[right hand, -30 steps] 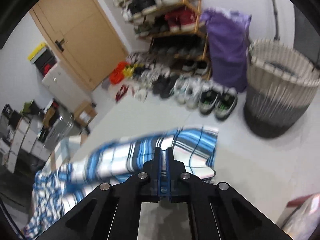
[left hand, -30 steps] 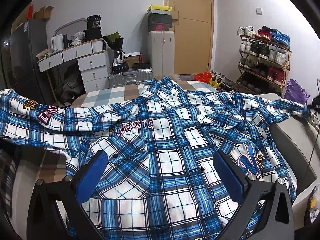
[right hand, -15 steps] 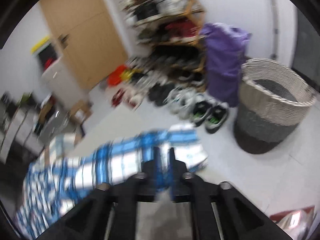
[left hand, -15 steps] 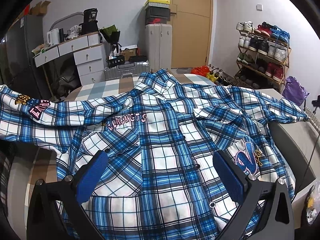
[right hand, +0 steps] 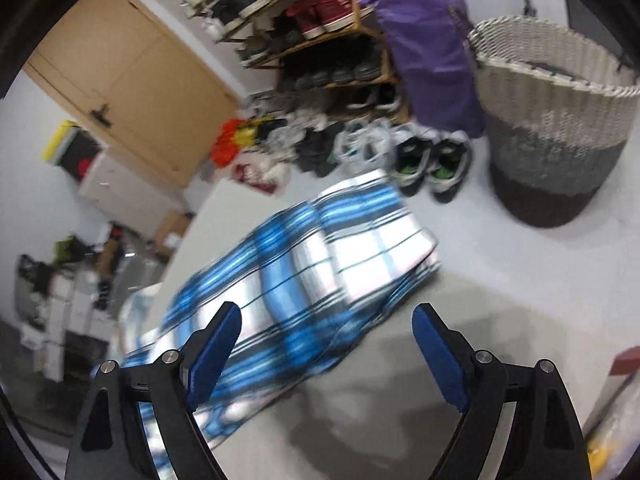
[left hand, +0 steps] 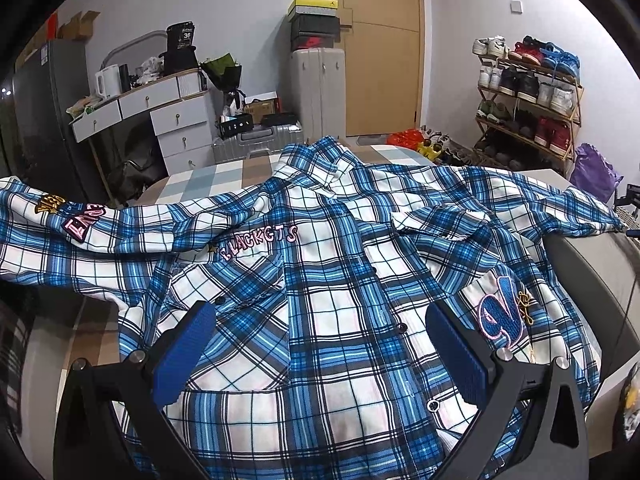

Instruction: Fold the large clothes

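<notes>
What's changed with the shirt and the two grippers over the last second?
The right gripper let go of the sleeve; its fingers are opening, and the sleeve now lies on the bed. The left gripper stays open above the shirt, which remains spread out.

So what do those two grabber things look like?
Both look alike. The left gripper and the right gripper each have two black, angular finger arms with small round silver bolts at the joints. The fingers carry flat, bright blue pads with a fine ribbed texture. No cables, labels, hands or sleeves show.
</notes>
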A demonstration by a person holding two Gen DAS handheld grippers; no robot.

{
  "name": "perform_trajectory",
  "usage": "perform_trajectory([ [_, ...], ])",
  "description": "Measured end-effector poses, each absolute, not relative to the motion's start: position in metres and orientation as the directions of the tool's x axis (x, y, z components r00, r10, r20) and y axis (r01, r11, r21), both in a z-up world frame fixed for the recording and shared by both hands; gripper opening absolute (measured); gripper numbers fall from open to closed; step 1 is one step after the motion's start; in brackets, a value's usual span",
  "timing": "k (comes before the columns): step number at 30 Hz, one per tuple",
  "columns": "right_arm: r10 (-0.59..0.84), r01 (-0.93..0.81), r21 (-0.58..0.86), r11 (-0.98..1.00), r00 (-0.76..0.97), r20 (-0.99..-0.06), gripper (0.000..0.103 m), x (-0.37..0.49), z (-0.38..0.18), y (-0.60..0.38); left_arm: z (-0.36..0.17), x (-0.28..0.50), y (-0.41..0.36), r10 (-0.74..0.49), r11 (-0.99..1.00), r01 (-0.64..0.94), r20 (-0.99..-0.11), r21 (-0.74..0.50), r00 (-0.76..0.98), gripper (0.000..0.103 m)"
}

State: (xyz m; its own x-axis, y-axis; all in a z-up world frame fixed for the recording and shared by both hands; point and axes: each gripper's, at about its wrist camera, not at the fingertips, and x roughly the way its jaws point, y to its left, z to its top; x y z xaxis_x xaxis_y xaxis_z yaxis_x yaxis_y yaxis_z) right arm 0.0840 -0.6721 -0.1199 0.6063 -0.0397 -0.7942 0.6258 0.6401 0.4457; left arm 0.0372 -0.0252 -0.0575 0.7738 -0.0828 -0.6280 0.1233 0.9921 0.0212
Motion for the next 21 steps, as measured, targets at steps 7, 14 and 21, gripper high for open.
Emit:
perform_trajectory([
  [7, -0.175, 0.666, 0.304, 0.681, 0.551, -0.816, 0.029, 0.109, -0.122, -0.673, -0.065, 0.044, -0.027, -0.073, 0.993, 0.118, -0.653, 0.025, 0.754, 0.102],
  [14, -0.299, 0.643, 0.298, 0.706, 0.652, -0.697, 0.009, 0.091, -0.091, -0.674, -0.069, 0.045, -0.031, -0.065, 0.993, 0.113, -0.664, 0.030, 0.745, 0.102],
  [21, -0.367, 0.655, 0.259, 0.710, 0.658, -0.658, 0.009, 0.079, -0.049, -0.682, -0.065, 0.041, -0.030, -0.067, 0.993, 0.113, -0.657, 0.029, 0.751, 0.102],
])
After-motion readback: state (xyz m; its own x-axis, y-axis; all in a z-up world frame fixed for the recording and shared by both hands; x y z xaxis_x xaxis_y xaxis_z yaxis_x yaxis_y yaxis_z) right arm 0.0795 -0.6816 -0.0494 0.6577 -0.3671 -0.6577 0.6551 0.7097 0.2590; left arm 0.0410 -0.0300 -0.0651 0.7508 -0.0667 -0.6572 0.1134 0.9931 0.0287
